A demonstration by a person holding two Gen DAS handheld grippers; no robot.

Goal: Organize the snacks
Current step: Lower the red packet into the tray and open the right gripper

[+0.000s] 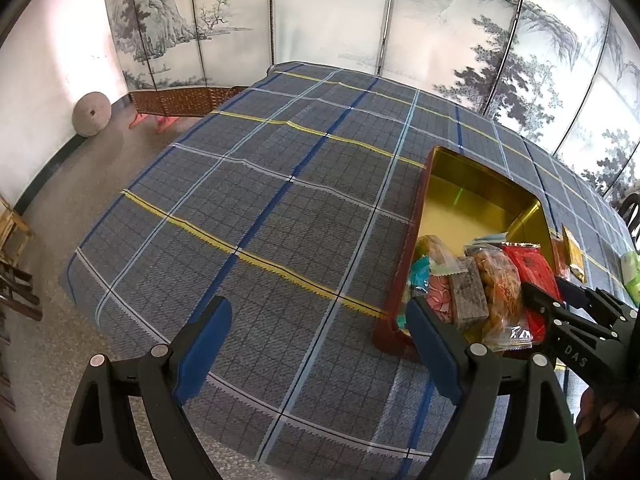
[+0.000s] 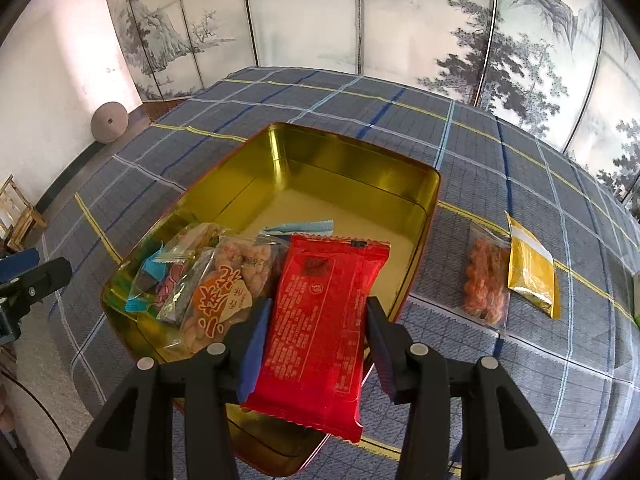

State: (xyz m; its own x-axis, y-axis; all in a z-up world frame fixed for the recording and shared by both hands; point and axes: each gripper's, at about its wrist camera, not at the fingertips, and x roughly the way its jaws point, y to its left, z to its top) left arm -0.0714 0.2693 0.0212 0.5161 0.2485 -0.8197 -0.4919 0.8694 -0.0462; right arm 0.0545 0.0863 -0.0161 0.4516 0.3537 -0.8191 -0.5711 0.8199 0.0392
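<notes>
**Red snack packet held over an open tin**

Snack packet in red foil (image 2: 320, 320) sits between the two fingers of the right gripper (image 2: 316, 344), which are clamped against its long sides. The packet's long axis runs away from the gripper, its far end reaching out over the near part of the gold-lined tin (image 2: 360, 184). The near end hangs past the tin's front wall, so the packet is not yet fully inside. Judging by this, the coming move is a short push forward and down, then a release.

Several packets already lie in the near left corner of the tin: a bag of peanuts (image 2: 224, 292) touching the red packet's left edge, and smaller sweets (image 2: 160, 280) beside it. The far half of the tin is bare.

The left gripper (image 1: 320, 344) hovers to the left of the tin, its fingers wide apart and holding nothing. The right hand is clearly the one at work.

Two more snacks wait on the cloth to the right of the tin: a clear bag of orange pieces (image 2: 486, 280) and a gold sachet (image 2: 532, 272), just beside each other.

The surface is a grey-blue checked cloth (image 1: 260, 200) with yellow and blue stripes. A folding screen (image 2: 304, 12) painted with pines and mountains stands behind it.
</notes>
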